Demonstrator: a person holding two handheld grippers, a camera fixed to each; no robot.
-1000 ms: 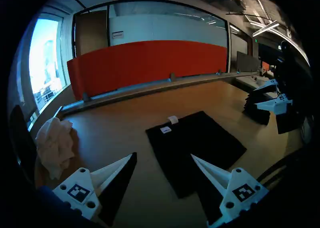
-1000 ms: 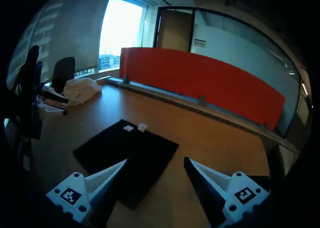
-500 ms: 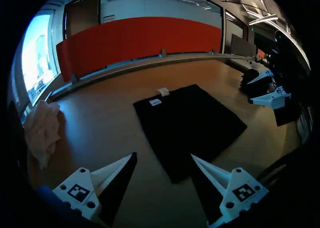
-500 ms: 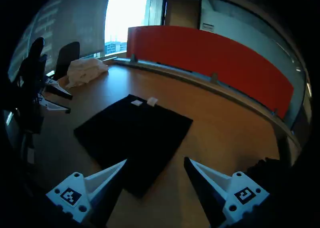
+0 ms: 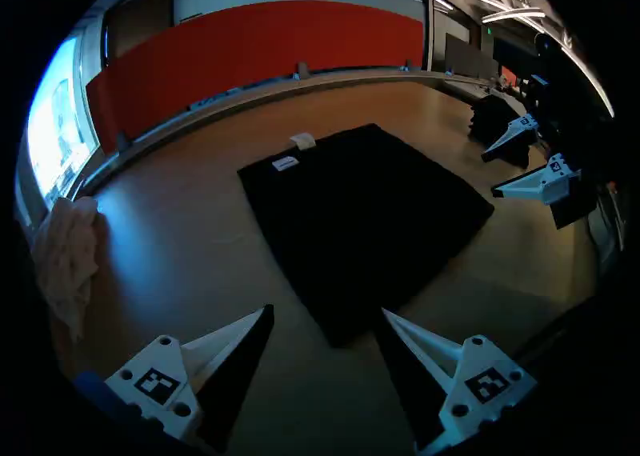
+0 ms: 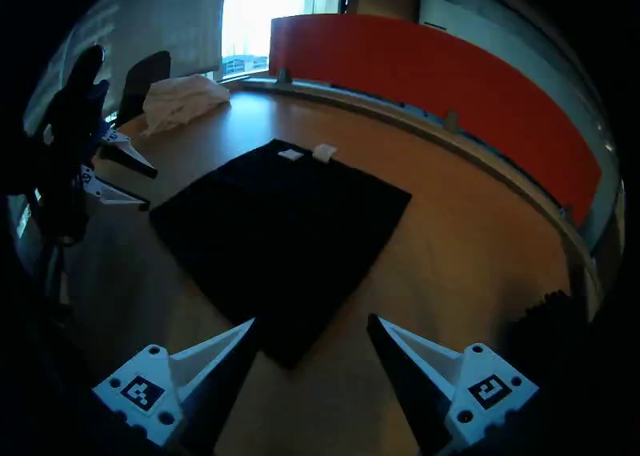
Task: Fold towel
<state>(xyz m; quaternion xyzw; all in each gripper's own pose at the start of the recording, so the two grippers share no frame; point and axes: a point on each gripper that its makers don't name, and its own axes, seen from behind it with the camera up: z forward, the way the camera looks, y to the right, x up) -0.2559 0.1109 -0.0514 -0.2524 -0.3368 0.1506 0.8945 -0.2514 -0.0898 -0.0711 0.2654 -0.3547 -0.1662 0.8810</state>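
The black towel (image 5: 360, 216) lies spread flat in the middle of the wooden counter (image 5: 176, 216), with two small white tags (image 5: 302, 140) at its far edge. In the left gripper view the left claw (image 5: 326, 310) stands wide and holds nothing, with the towel's near corner showing between its fingers, and in the right gripper view the right claw (image 6: 310, 320) is likewise wide and empty over another corner. A crumpled pale cloth (image 6: 180, 100) sits well apart from the towel near the counter's edge, and a long red partition (image 6: 448, 80) runs along the far side.
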